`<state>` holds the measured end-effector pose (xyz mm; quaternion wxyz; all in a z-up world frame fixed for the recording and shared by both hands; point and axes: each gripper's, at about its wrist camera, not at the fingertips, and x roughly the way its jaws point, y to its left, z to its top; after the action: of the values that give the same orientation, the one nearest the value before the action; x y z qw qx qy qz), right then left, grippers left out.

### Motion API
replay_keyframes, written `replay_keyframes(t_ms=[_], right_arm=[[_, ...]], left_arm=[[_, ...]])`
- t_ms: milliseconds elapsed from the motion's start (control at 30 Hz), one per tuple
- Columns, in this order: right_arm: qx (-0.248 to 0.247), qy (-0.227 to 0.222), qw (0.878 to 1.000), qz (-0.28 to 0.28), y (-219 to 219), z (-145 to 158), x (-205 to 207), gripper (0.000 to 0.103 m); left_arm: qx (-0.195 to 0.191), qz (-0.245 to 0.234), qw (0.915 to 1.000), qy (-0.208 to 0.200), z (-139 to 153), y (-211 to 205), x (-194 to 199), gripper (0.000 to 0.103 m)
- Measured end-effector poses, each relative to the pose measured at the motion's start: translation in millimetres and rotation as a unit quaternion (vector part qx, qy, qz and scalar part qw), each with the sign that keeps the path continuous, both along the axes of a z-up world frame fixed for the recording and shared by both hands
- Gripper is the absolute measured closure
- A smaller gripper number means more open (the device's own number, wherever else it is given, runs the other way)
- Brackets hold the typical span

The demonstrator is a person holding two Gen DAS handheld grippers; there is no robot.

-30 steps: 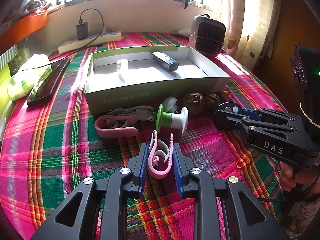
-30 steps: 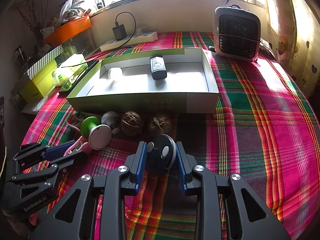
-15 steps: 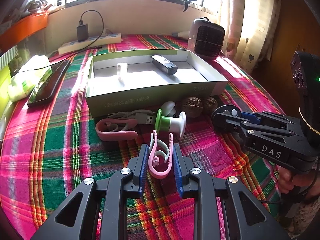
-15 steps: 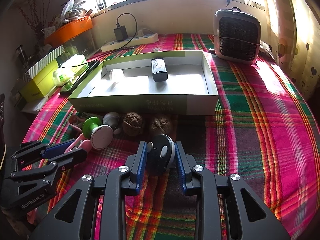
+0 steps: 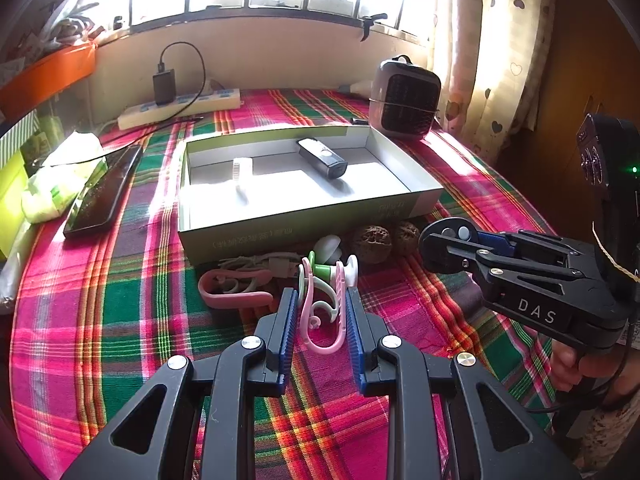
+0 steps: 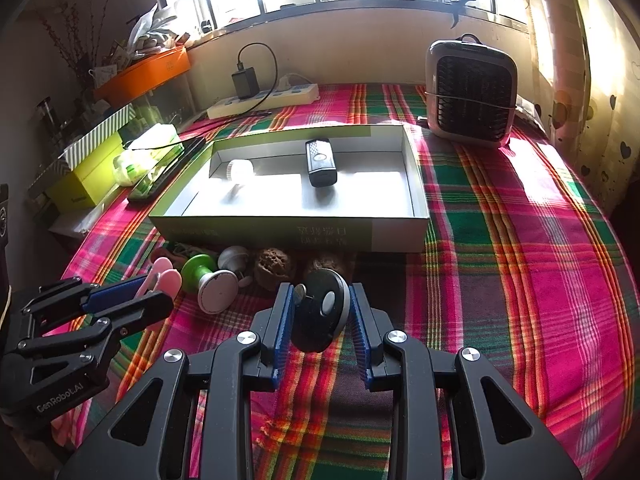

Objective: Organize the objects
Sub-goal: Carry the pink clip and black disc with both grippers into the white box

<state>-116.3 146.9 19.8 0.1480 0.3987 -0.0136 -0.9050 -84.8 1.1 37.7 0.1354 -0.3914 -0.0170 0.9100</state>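
My left gripper (image 5: 320, 300) is shut on a pink U-shaped clip (image 5: 323, 312) and holds it above the plaid cloth. My right gripper (image 6: 320, 300) is shut on a black round disc (image 6: 318, 314), also lifted; it shows in the left wrist view (image 5: 450, 246) too. The open green-sided box (image 6: 360, 232) lies ahead, holding a black device (image 6: 320, 162) and a white roll (image 6: 238, 170). In front of the box lie a second pink clip (image 5: 234, 290), a green and white knob (image 6: 206, 280), a white cap (image 6: 236, 258) and two walnuts (image 6: 276, 270).
A small heater (image 6: 470, 94) stands at the back right. A power strip with a charger (image 6: 264, 98) lies along the back wall. A black phone (image 5: 106, 190), a white packet (image 5: 56, 178) and a yellow-green box (image 6: 90, 178) are at the left edge.
Both grippers have risen and pulled back a little with their objects; the box and the loose items look farther and lower in view. The grips are unchanged.
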Motion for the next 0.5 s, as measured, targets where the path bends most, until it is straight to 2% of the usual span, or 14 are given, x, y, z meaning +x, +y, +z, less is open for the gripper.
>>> replay_keyframes(t_ms=[500], right_arm=[[-0.003,0.018,1.0,0.004,-1,17,-10,0.074]], left_arm=[[-0.004,-0.005,0.9999,0.016,18,1,-15,0.081]])
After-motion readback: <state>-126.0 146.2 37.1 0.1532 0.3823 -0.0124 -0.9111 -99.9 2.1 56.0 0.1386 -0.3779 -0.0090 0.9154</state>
